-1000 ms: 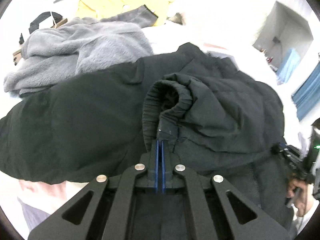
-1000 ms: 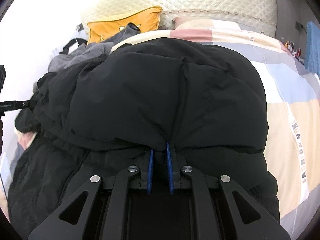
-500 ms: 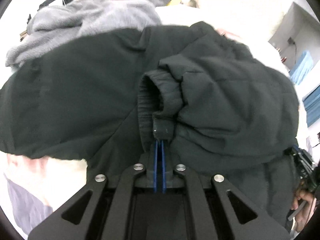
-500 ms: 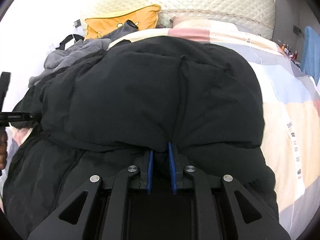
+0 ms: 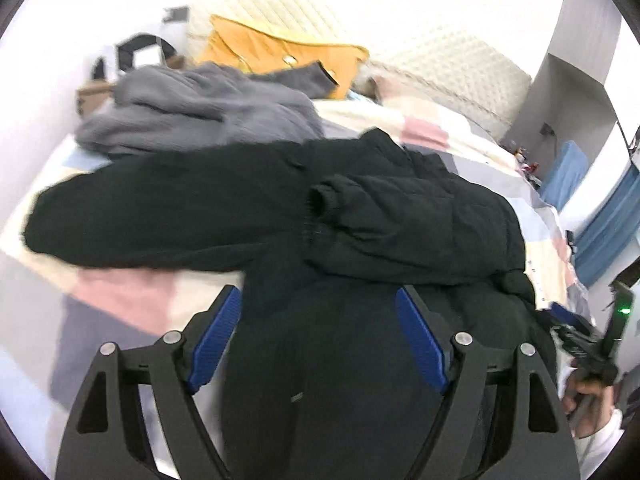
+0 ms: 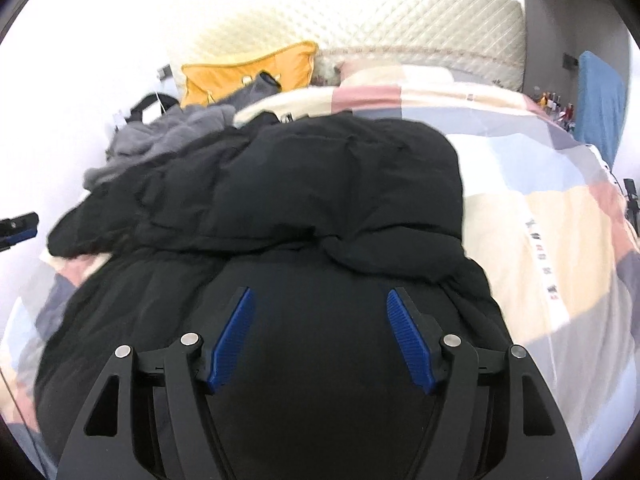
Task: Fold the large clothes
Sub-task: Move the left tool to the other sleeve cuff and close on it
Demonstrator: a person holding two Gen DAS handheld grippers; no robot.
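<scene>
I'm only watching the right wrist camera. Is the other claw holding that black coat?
Observer: No. The left gripper is opening, its blue pads clear of the black jacket.
Operator: What lies past the coat's left side?
Observer: One sleeve stretches out flat over the patchwork bedspread.
Operator: And the other sleeve?
Observer: It is folded across the jacket, its elastic cuff lying on top near the middle.

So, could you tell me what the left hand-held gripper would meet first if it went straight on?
Most likely the black jacket: the left hand-held gripper, jaws opening and empty, points at its folded sleeve.
</scene>
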